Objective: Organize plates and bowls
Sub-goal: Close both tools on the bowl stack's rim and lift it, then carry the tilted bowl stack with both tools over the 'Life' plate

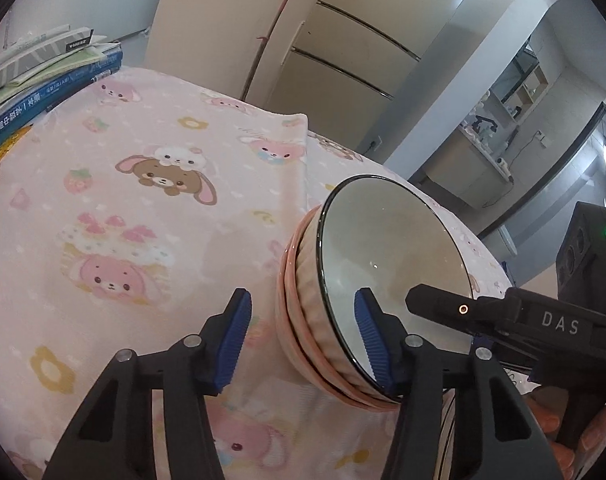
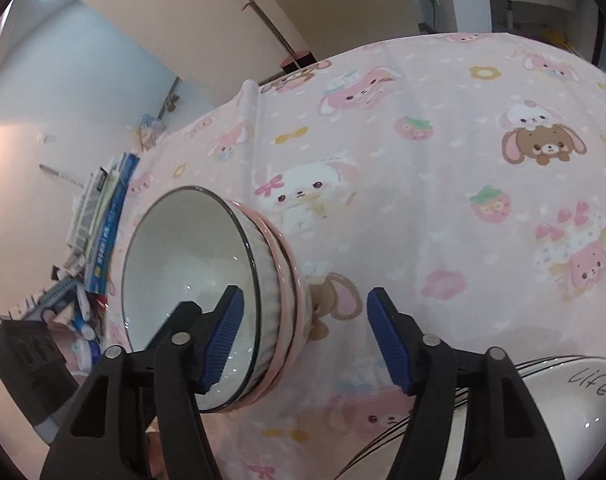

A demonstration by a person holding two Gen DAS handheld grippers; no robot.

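Left wrist view
- Bowls: a stack of bowls (image 1: pixel 367 288) stands on the counter (image 1: pixel 143 240), which wears a pink cartoon cloth. A white bowl with a dark rim sits nested in pink ones.
- Left claw (image 1: pixel 303 344): released. Its jaws straddle the near wall of the stack, one blue pad inside the top bowl and the other outside on the cloth. Neither pad presses yet.
- Right claw (image 1: pixel 503 320): its black body reaches in from the right, close over the bowl's rim.
- Risk: closing here would probably pinch only the top bowl's wall (the pink ones could stay behind or tip), and glazed ware may slide out of ribbed pads.

Right wrist view
- Bowls (image 2: pixel 207 288): the same stack, seen from the other side, leaning in the fisheye but seated on the cloth.
- Right claw (image 2: pixel 303 340): also released. One pad sits inside the top bowl and the other hangs clear over the cloth, well off the outer wall.
- Plate (image 2: pixel 563 392): a white plate with lettering lies at the lower right, under the claw's frame.
- Books (image 2: pixel 107 220): a pile at the far edge of the counter.
- Risk: two claws on opposite walls could pull against each other and crack or twist the stack (uneven lifting would spill the inner bowl). A low sweep might also knock the plate.
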